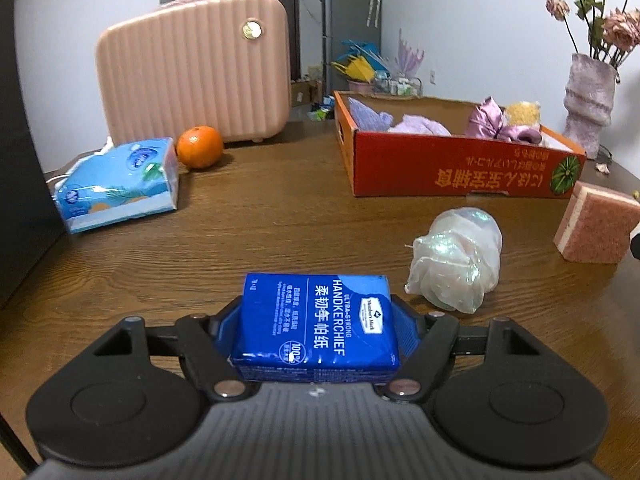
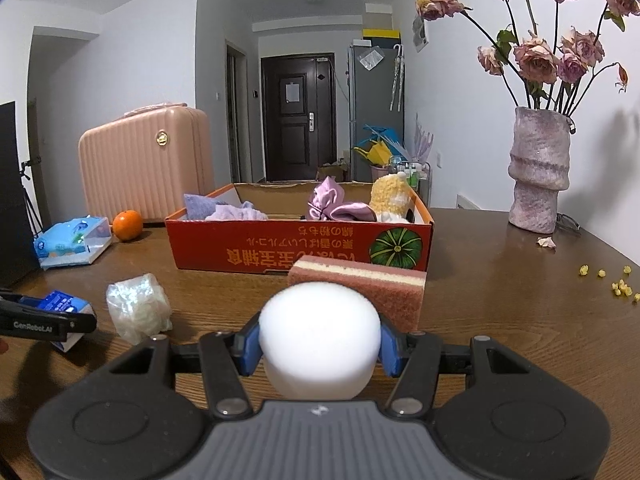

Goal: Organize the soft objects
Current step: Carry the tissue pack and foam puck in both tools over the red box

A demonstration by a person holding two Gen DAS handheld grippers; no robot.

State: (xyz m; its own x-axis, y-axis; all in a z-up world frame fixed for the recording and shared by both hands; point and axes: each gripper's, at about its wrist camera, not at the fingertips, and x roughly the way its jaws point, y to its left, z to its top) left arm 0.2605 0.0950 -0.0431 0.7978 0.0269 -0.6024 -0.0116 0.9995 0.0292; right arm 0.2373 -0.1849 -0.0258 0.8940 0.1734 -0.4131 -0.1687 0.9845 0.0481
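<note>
My left gripper (image 1: pixel 318 320) is shut on a blue handkerchief pack (image 1: pixel 316 320), its blue pads pressing the pack's two sides just above the wooden table (image 1: pixel 280 232). In the right wrist view my right gripper (image 2: pixel 320 344) is shut on a white foam ball (image 2: pixel 320 340). A pink sponge (image 2: pixel 384 288) lies right behind the ball. Beyond it stands the red cardboard box (image 2: pixel 280 248), holding purple cloths, a satin bow and a yellow plush. A crumpled iridescent plastic bundle (image 1: pixel 456 260) lies right of the blue pack.
A soft tissue pack (image 1: pixel 116 184) and an orange (image 1: pixel 199 147) lie at the left, before a pink suitcase (image 1: pixel 192 68). A vase (image 2: pixel 538 168) of dried roses stands at the back right. Yellow crumbs (image 2: pixel 620 284) dot the table's right side.
</note>
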